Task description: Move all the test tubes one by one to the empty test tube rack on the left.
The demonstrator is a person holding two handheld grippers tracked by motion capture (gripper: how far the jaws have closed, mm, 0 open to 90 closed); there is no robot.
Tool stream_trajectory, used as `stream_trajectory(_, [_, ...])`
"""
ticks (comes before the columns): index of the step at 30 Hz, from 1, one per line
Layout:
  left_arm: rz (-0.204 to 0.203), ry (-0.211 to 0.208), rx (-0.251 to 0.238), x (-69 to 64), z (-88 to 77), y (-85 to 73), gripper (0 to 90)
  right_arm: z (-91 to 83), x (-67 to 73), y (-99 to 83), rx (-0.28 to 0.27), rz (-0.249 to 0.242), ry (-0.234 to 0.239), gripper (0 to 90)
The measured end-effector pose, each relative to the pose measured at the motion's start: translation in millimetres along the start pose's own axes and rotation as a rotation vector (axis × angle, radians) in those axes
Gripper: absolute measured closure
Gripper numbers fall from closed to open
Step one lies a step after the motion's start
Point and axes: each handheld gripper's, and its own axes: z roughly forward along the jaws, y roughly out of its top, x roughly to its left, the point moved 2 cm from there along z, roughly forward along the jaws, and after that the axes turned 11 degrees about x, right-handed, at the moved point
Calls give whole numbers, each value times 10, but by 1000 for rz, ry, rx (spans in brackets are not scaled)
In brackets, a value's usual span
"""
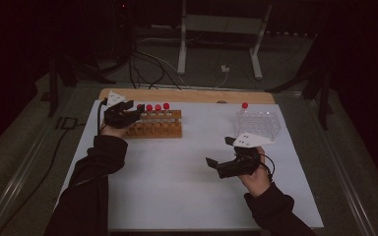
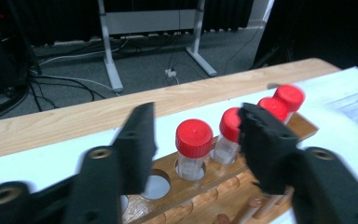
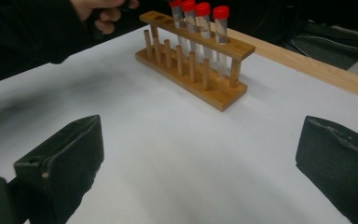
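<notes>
A wooden rack (image 1: 157, 129) stands at the back left of the white sheet and holds several red-capped clear tubes (image 1: 157, 107). My left gripper (image 1: 133, 114) hovers at the rack's left end. In the left gripper view its jaws (image 2: 196, 116) stand open on either side of the leftmost tube (image 2: 194, 137), with a gap on both sides. An empty hole (image 2: 156, 184) lies beside that tube. My right gripper (image 1: 219, 151) rests low over the sheet at front right, open wide (image 3: 203, 140) with nothing between the jaws, facing the rack (image 3: 191, 70).
A clear plastic rack (image 1: 258, 125) with one red-capped tube (image 1: 244, 105) stands at the back right. The wooden table edge (image 1: 187, 95) runs behind the sheet. Bare white sheet (image 1: 177, 172) spreads between the two hands.
</notes>
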Motion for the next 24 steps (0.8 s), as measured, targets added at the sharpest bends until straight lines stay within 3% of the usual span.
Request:
stream_trajectory(8, [43, -105, -6, -90, -312, -26, 229, -68, -116, 4, -24, 12, -45, 6])
stream_trajectory(12, [60, -170, -16, -184, -482, -53, 116, -114, -233, 19, -43, 32, -67, 6])
stream_trajectory(15, [96, -216, 2, -285, -574, -97, 28, -144, -325, 41, -56, 28, -92, 6])
stream_trajectory(20, [151, -283, 18, -473, -684, -224, 13, -177, -504, 78, -86, 33, -135, 6])
stream_trajectory(24, [172, -331, 24, -591, -739, -341, 12, -180, -653, 108, -88, 36, -169, 6])
